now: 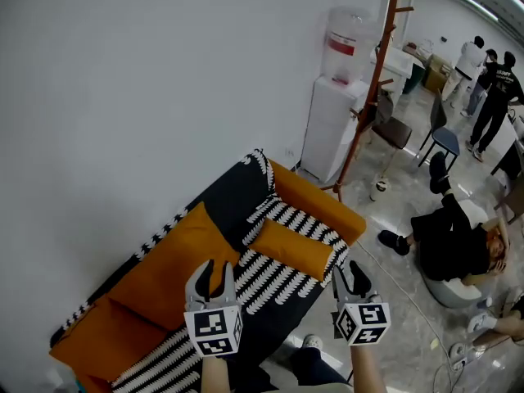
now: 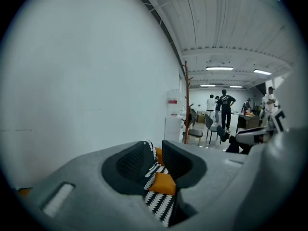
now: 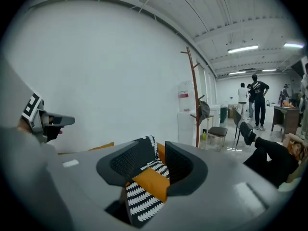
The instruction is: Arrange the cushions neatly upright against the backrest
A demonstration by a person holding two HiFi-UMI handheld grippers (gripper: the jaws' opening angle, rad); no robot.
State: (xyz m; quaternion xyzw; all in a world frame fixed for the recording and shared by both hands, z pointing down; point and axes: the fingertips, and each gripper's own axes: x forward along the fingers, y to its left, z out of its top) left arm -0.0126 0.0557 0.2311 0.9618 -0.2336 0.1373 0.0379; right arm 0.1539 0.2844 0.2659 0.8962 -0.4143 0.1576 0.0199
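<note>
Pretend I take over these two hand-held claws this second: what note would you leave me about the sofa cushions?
Left gripper: open, empty, above the sofa seat.
Right gripper: open, empty, near the seat's front edge.
Small orange cushion: lying flat on the seat, away from the backrest.
Two large orange cushions: by the backrest, seemingly slumped; hard to judge from above.
Done: nothing evident.
Left: stand the small cushion against the backrest, then straighten the large ones.

water dispenser (image 1: pixel 332 129) against white wall (image 1: pixel 164 72) | red-brown coat stand (image 1: pixel 372 80) just beside it | dark chair (image 1: pixel 395 131), blue chair (image 1: pixel 444 142) beyond | person (image 1: pixel 450 240) lying low on floor | standing people (image 1: pixel 491 88) far right
</note>
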